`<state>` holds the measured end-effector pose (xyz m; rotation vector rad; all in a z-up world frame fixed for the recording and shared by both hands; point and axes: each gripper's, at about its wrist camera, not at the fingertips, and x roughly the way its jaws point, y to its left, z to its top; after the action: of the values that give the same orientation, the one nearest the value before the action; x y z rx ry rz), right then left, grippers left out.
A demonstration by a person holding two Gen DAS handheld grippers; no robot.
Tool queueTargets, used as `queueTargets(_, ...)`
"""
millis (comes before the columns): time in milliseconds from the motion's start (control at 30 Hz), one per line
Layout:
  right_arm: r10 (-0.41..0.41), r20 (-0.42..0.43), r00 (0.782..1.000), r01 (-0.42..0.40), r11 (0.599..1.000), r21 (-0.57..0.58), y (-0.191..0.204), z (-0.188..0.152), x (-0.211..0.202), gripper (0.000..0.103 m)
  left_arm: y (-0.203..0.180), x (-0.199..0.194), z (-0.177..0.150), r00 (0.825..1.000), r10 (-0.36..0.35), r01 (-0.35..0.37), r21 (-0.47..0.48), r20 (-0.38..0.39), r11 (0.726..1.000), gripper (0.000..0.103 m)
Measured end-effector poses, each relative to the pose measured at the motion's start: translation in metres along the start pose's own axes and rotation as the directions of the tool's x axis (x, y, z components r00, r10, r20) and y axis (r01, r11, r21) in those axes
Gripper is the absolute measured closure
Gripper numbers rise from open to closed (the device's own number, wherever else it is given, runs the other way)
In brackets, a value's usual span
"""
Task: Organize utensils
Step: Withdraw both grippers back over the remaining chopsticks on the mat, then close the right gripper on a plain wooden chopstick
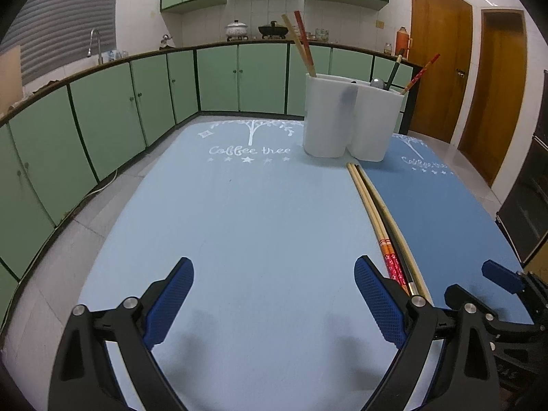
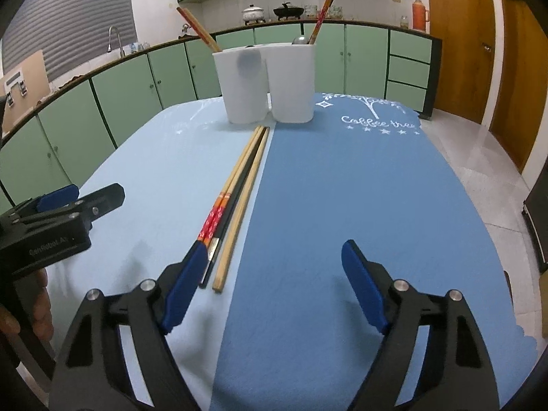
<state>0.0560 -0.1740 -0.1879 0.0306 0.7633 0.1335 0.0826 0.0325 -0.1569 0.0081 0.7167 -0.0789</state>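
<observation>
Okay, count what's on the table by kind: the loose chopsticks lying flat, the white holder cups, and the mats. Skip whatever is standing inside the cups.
Loose chopsticks: 4
White holder cups: 2
Mats: 2
Total: 8

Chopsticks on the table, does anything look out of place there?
Yes. A bundle of loose chopsticks lies flat along the seam between the two blue mats, while the others stand upright in the white holder behind it.
</observation>
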Motion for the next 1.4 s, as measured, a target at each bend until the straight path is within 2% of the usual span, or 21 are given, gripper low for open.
queueTargets(200,-0.004,-0.012,1.0,0.003,1.0,-0.019,0.008,-0.005,0.002,0.038,0.006,-0.001,-0.002,1.0,0.002,-0.002,-0.011,-0.002,1.0,0.01)
queueTargets(467,0.003,-0.049,0.999,-0.005,0.998,-0.055,0.017,-0.009,0.009,0.059,0.011,-0.002,-0.003,1.0,-0.003,0.003,-0.024,0.004,1.0,0.01)
queueTargets(600,0.002,-0.068,0.998,-0.008,0.997,-0.08,0.023,-0.011,0.012,0.067,0.011,-0.003,-0.003,1.0,-0.008,0.008,-0.026,0.006,1.0,0.01)
queueTargets(700,-0.001,-0.068,0.998,-0.006,0.995,-0.101,0.027,-0.012,0.013,0.078,0.011,-0.003,-0.003,1.0,-0.01,0.01,-0.029,0.006,1.0,0.01)
queueTargets(767,-0.002,-0.067,0.998,-0.005,0.994,-0.106,0.028,-0.012,0.013,0.091,0.011,-0.003,-0.003,1.0,-0.012,0.012,-0.031,0.006,0.999,0.01)
queueTargets(833,-0.002,-0.069,0.998,-0.005,0.995,-0.098,0.026,-0.011,0.012,0.096,0.012,-0.004,-0.004,1.0,-0.014,0.015,-0.032,0.006,0.999,0.01)
queueTargets(1033,0.004,-0.072,0.997,-0.01,0.997,-0.077,0.02,-0.01,0.013,0.094,0.006,-0.003,-0.005,1.0,-0.025,0.025,-0.018,-0.001,1.0,0.01)
queueTargets(1200,0.034,-0.078,0.996,-0.038,0.998,-0.049,0.013,-0.008,0.013,0.096,-0.006,-0.003,-0.004,0.999,-0.044,0.044,0.007,-0.011,0.999,0.01)
queueTargets(1400,-0.011,-0.054,0.999,0.011,1.0,-0.004,-0.01,-0.006,0.006,0.097,-0.025,0.005,-0.007,0.994,-0.092,0.094,0.03,-0.065,0.995,0.012)
